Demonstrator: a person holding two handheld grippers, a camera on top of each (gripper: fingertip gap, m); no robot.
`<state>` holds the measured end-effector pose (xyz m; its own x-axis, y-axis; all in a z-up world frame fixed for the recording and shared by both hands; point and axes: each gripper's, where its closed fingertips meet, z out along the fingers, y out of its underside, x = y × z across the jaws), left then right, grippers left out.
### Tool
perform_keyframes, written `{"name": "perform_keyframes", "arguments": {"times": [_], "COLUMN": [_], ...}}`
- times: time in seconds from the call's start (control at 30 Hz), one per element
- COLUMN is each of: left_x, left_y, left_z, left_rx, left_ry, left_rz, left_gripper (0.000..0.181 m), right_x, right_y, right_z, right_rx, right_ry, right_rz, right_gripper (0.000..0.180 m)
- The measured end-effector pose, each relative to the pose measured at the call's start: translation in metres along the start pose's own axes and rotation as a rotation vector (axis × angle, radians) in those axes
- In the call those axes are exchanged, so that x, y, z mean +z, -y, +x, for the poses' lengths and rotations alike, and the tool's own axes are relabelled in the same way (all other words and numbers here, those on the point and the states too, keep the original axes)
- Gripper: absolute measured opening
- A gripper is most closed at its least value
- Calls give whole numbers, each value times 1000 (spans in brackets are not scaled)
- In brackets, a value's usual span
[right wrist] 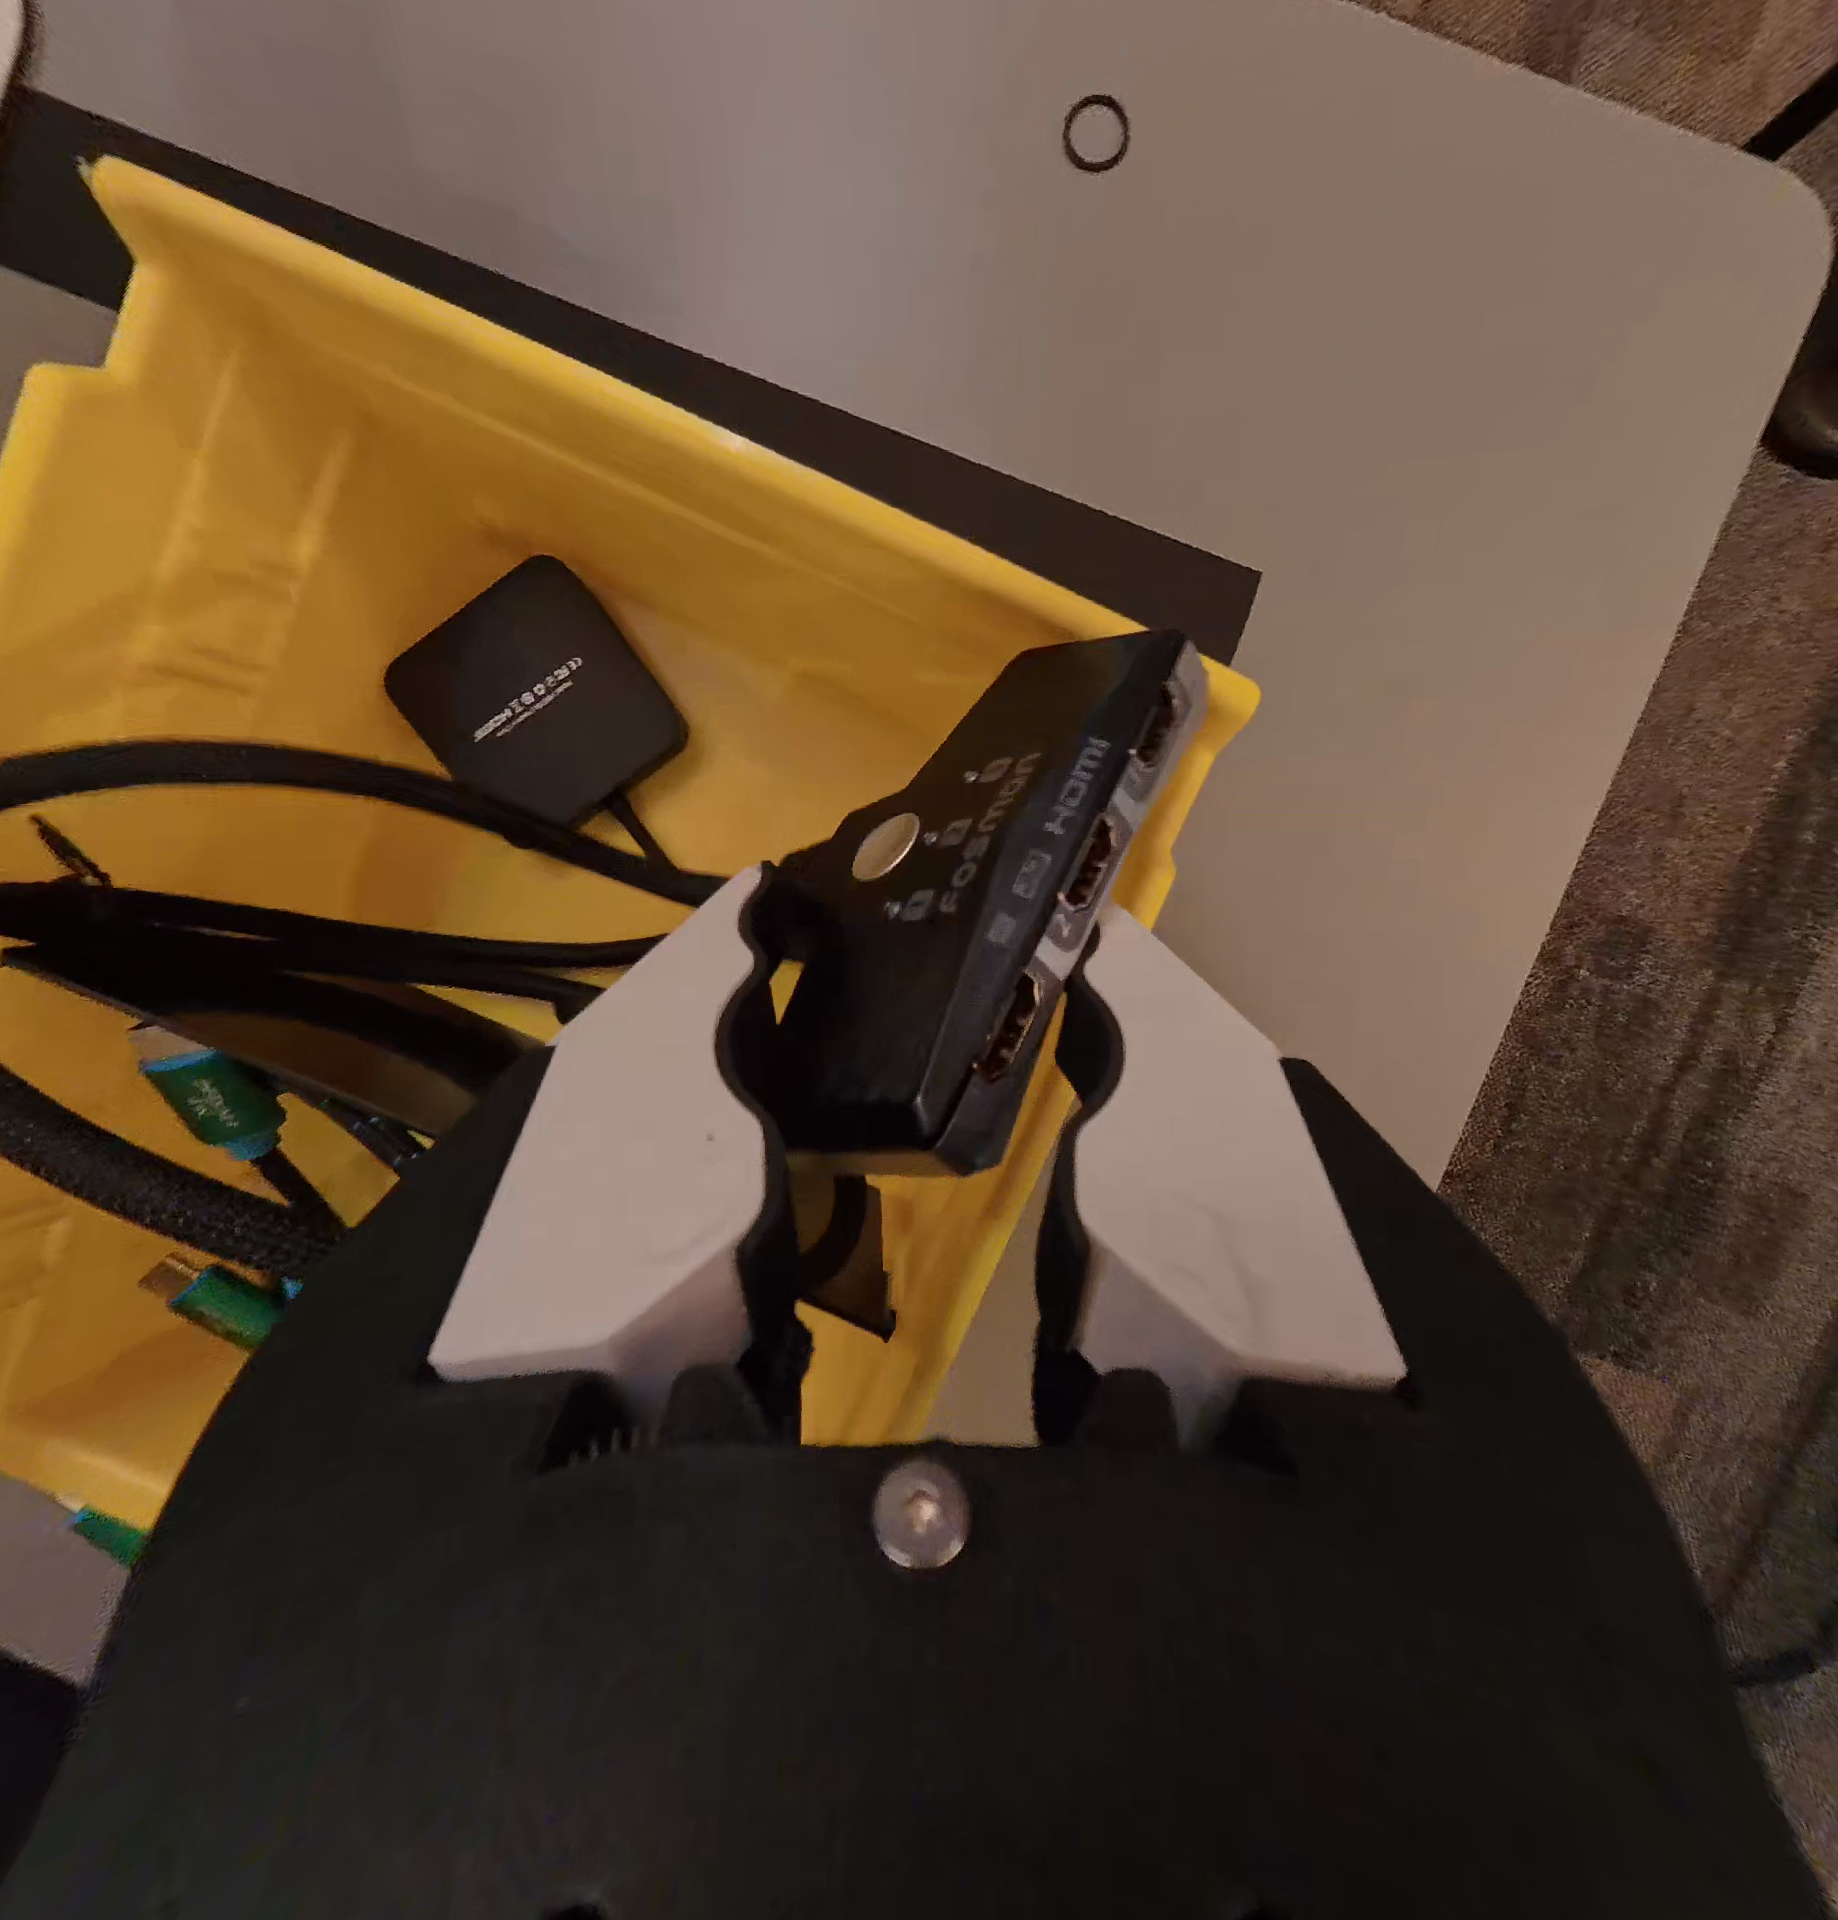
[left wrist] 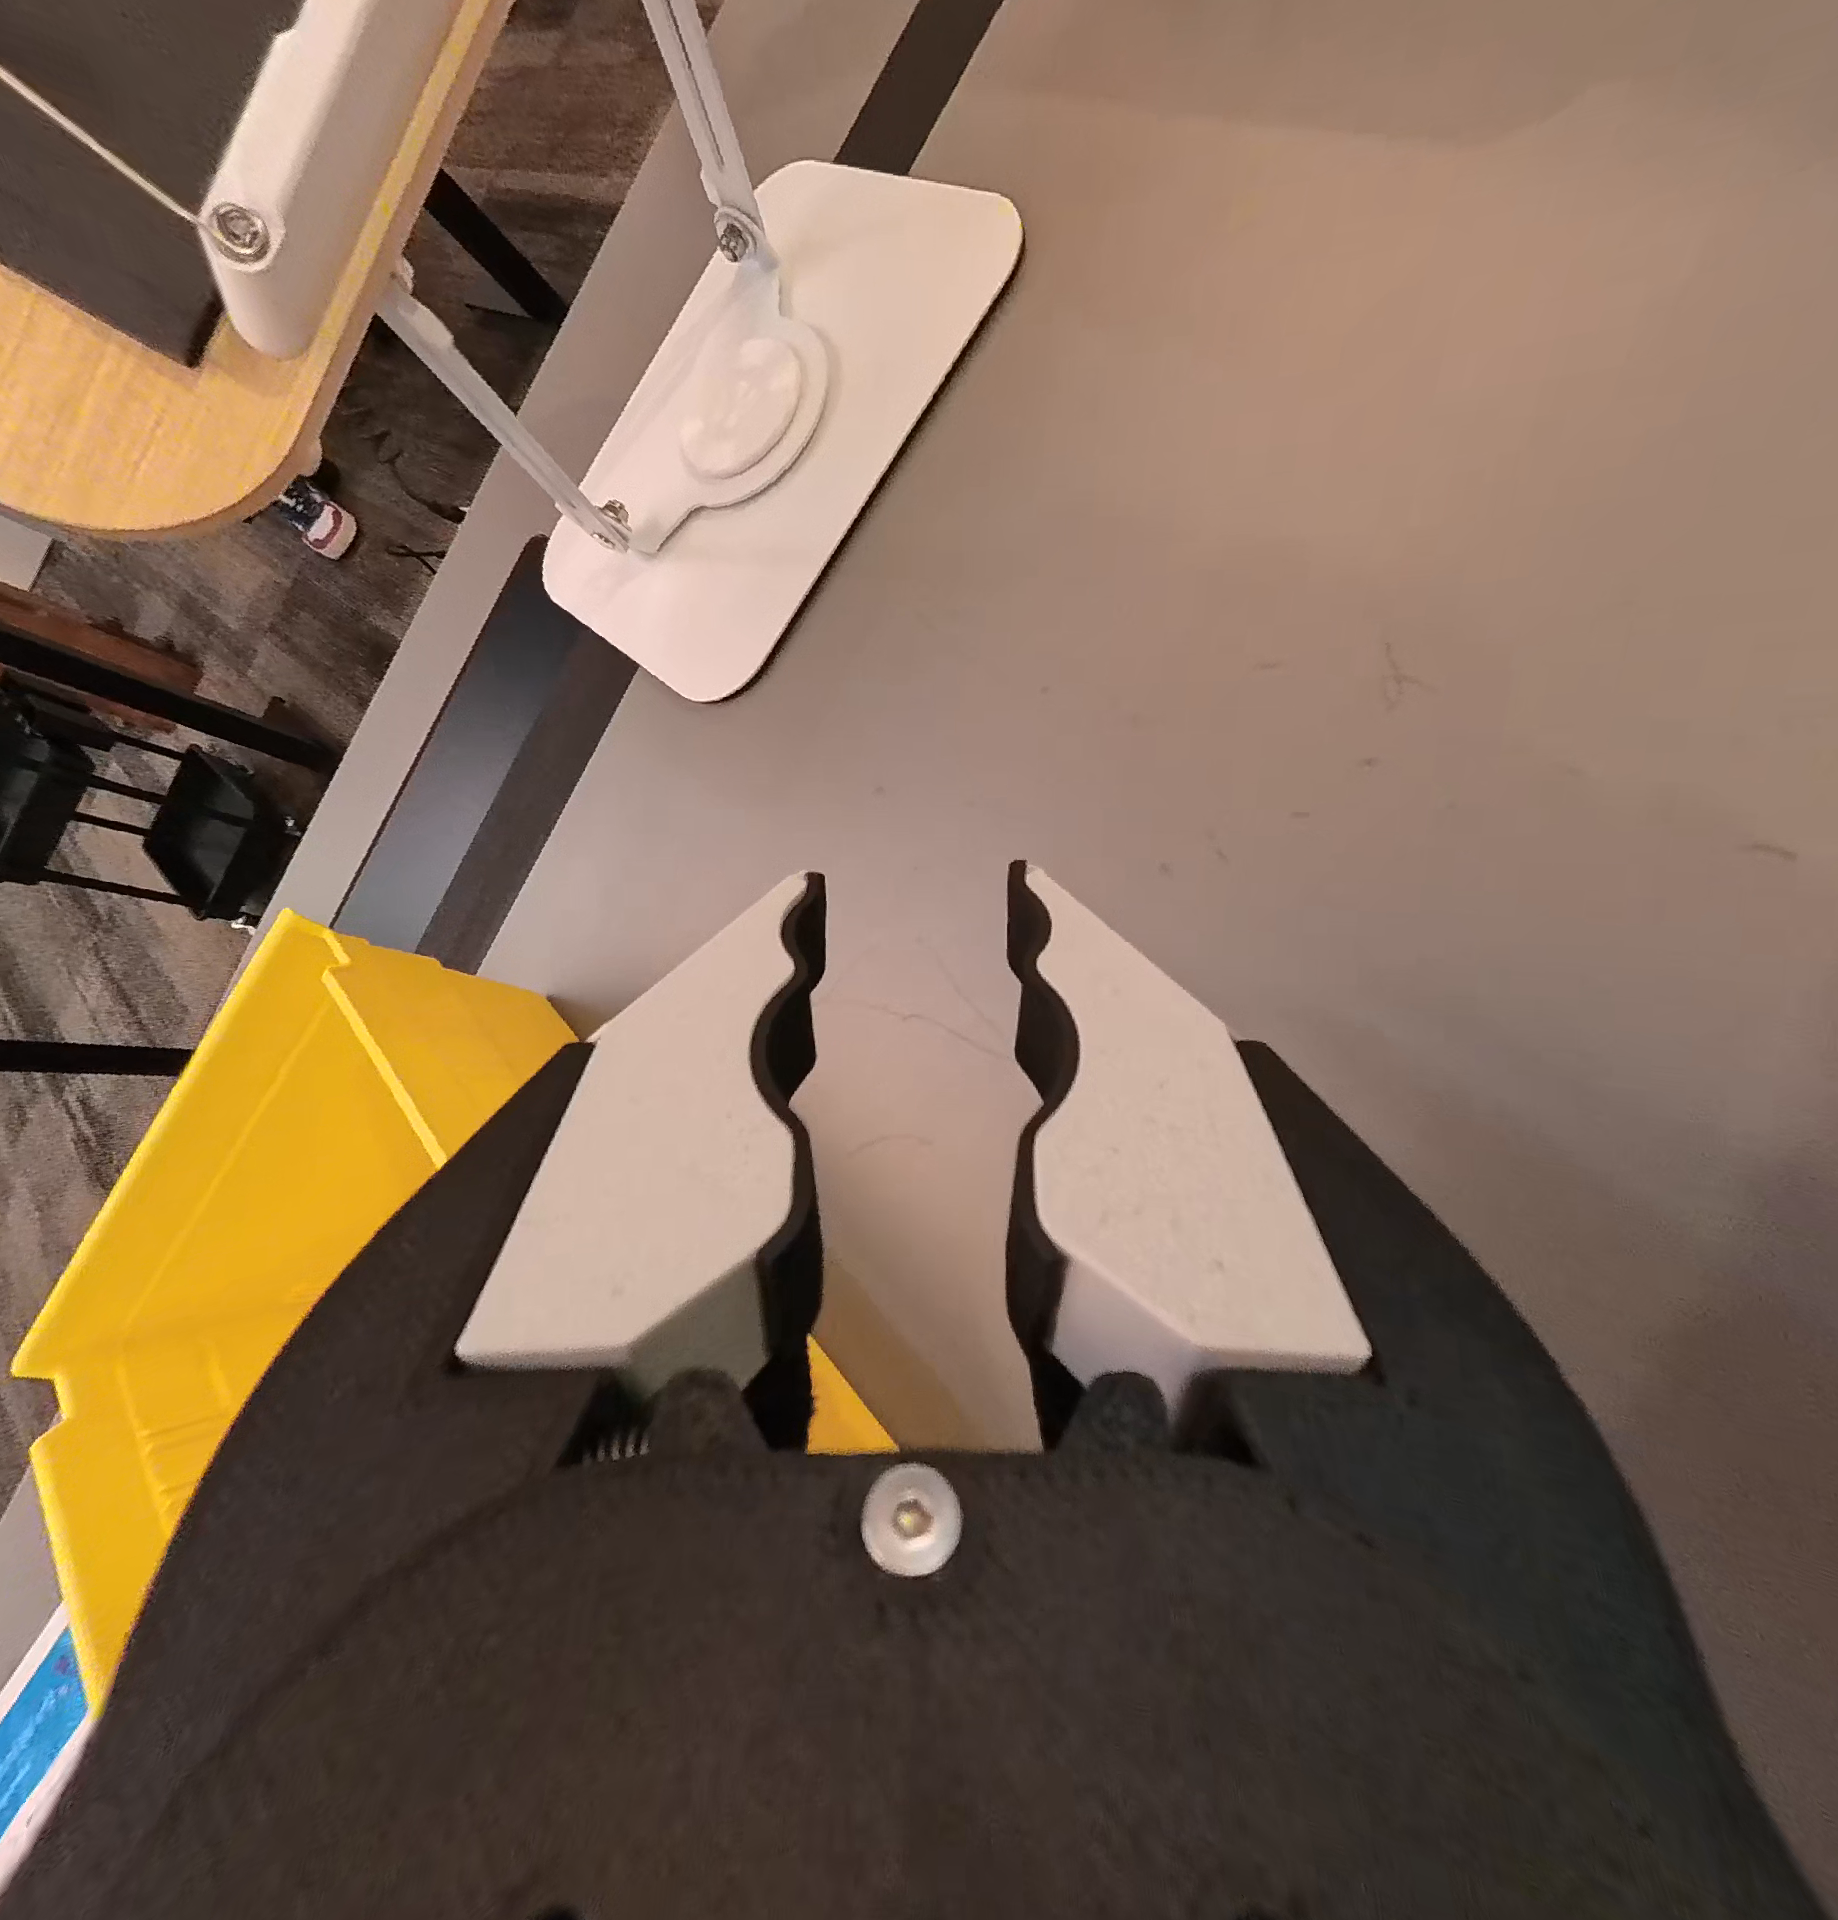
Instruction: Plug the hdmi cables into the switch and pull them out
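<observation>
Holding the black switch [right wrist: 982, 914] in my right hand-held gripper [right wrist: 920, 914], I have it clamped between the two white fingers [right wrist: 634, 1132], lifted above the right end of the yellow bin [right wrist: 271, 499]. It sits tilted, its far end pointing up and to the right, with the silver round button on top and a row of three ports along its right edge, all of them bare.

Below it in the bin lie the cables [right wrist: 302, 940]: several black ones, one with a braided sleeve, running in from the left, and two green plugs [right wrist: 214, 1117] near the lower left. A small square black box [right wrist: 536, 691] with its own short lead rests on the bin floor farther back. The bin stands on the grey surface [right wrist: 1362, 520], where a small black ring [right wrist: 1096, 132] lies well apart toward the far edge.

My left hand-held gripper [left wrist: 915, 883] holds nothing; its fingers stand a moderate gap apart above bare surface. The bin shows at its lower left, and the white base of a desk lamp [left wrist: 790, 436] stands ahead near the surface's edge.
</observation>
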<state>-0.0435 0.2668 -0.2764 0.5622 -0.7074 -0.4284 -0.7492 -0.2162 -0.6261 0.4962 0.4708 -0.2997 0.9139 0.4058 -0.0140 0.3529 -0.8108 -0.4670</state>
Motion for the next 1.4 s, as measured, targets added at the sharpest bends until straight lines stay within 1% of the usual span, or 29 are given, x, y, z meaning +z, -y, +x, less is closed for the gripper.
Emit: {"name": "perform_keyframes", "arguments": {"times": [0.1, 0.23, 0.37, 0.57, 0.63, 0.83, 0.97, 1.1, 1.2, 1.3, 1.4], "left_x": [1, 2, 3, 3, 3, 5, 6, 7, 8, 10, 10], "left_y": [-2, -2, -2, -4, -5, -5, -5, -6, -8, -10, -11], "left_z": [0, 2, 3, 2, 2, 6, 9, 11, 11, 13, 12], "left_rx": [-4, -1, 3, 4, 3, 6, 15, 18, 16, 18, 20], "left_ry": [-2, -8, -11, -13, -15, -25, -31, -39, -46, -52, -53], "left_rz": [-3, -9, -13, -17, -18, -25, -32, -40, -44, -50, -53], "left_gripper": [33, 33, 34, 34, 34, 34, 34, 34, 34, 34, 34], "right_x": [-7, -16, -26, -52, -56, -54, -49, -49, -52, -57, -69], "right_y": [4, 0, -1, 2, -2, -20, -29, -22, -28, -28, -33], "right_z": [-3, 2, 4, 7, 8, 9, 16, 8, 11, 5, 6], "right_rx": [5, -82, -170, -216, -211, -247, -364, -375, -403, -384, -391], "right_ry": [35, -25, -90, -177, -183, -167, -225, -160, -180, -146, -190], "right_rz": [12, -54, -108, -41, -18, -59, -175, -135, -177, -136, -125], "right_gripper": [60, 63, 63, 63, 62, 62, 60, 56, 56, 54, 55]}}
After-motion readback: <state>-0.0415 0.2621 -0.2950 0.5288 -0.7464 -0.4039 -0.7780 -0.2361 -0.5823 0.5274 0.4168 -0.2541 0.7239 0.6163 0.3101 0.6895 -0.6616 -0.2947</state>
